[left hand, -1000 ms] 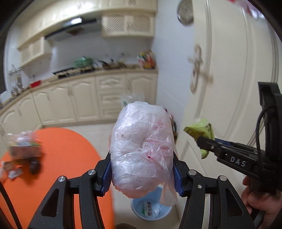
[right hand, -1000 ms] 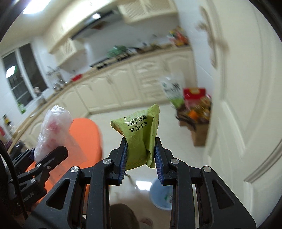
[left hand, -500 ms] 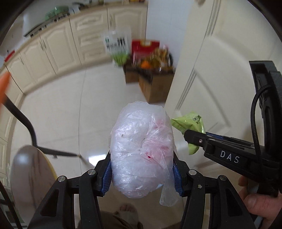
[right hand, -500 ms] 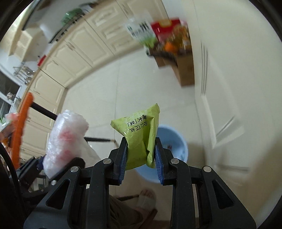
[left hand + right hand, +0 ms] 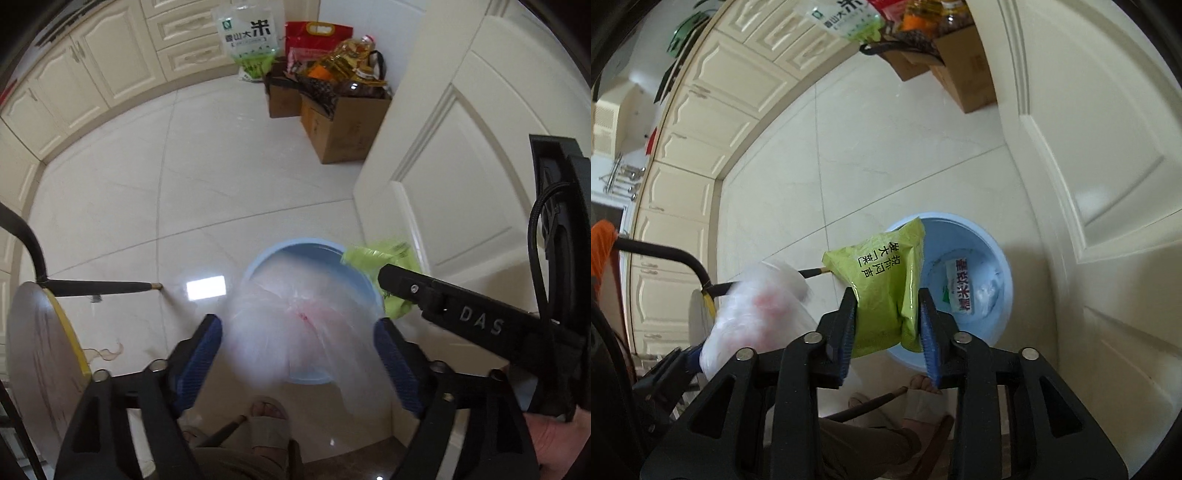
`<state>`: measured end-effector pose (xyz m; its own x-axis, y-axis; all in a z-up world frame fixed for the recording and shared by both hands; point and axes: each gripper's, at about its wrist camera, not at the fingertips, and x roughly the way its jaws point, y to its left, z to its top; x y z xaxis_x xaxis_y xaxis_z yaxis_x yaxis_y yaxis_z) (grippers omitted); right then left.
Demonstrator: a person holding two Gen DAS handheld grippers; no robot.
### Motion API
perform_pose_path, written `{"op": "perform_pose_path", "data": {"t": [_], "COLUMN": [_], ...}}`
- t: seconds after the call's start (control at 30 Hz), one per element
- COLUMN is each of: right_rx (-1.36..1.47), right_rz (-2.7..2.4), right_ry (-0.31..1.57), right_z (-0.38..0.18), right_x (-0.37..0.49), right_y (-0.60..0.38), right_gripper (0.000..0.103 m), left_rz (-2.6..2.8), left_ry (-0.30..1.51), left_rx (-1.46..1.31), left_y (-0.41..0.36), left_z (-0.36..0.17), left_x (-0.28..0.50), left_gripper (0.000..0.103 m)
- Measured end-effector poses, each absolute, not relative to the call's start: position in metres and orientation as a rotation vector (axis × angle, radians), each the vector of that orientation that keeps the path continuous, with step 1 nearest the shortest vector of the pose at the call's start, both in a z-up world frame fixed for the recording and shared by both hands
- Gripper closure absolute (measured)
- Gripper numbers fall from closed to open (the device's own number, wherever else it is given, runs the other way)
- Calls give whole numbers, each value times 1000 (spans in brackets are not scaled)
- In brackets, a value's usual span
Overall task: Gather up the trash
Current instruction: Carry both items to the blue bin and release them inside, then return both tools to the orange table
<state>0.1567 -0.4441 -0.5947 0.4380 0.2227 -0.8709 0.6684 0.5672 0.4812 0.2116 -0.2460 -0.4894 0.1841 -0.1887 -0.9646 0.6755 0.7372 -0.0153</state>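
Note:
A crumpled clear plastic bag (image 5: 291, 328) is blurred between the spread blue pads of my left gripper (image 5: 297, 354), dropping toward the light blue trash bin (image 5: 266, 258) on the floor below. The left jaws stand wide open and clear of the bag. My right gripper (image 5: 888, 325) is shut on a green snack packet (image 5: 882, 284) and holds it above the near left rim of the bin (image 5: 1004, 266). The bag (image 5: 757, 314) also shows at the left of the right wrist view. The bin holds a wrapper (image 5: 958, 288) and other trash.
A cream panelled door (image 5: 461, 166) stands right beside the bin. Cardboard boxes (image 5: 340, 122) with groceries and a rice bag (image 5: 247, 40) sit by the far cabinets. A chair seat and dark leg (image 5: 96, 286) are at the left. My slippered foot (image 5: 269, 421) is below the bin.
Both grippers have swung down over the bin. My left gripper has opened and let go of the plastic bag, which is falling. My right gripper still holds the green packet.

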Motion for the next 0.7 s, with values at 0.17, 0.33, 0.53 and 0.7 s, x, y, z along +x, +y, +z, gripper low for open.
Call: {"op": "perform_pose_path", "data": {"t": [0.17,0.33,0.53,0.7], "right_rx": [989,986,994,975], "right_rz": [-412,-497,-518,-521], "right_ry": [1096,1104,1064,994], "right_z": [-594,-583,-556,-515], "right_x": [150,145,135,126], "right_y": [-447,-447,-445,-437], "right_gripper": [15,0,0,0], "left_rz": [-600,-602,-646,-722], "left_ry": [1223,1183,1127,1036], "left_rx": [483,501,470,430], "left_y": [-246,-246,-225,-210], "left_z": [-489,-473,-423,-375], "left_x": [204,179,139,108], "left_gripper": [11,9,9,9]}}
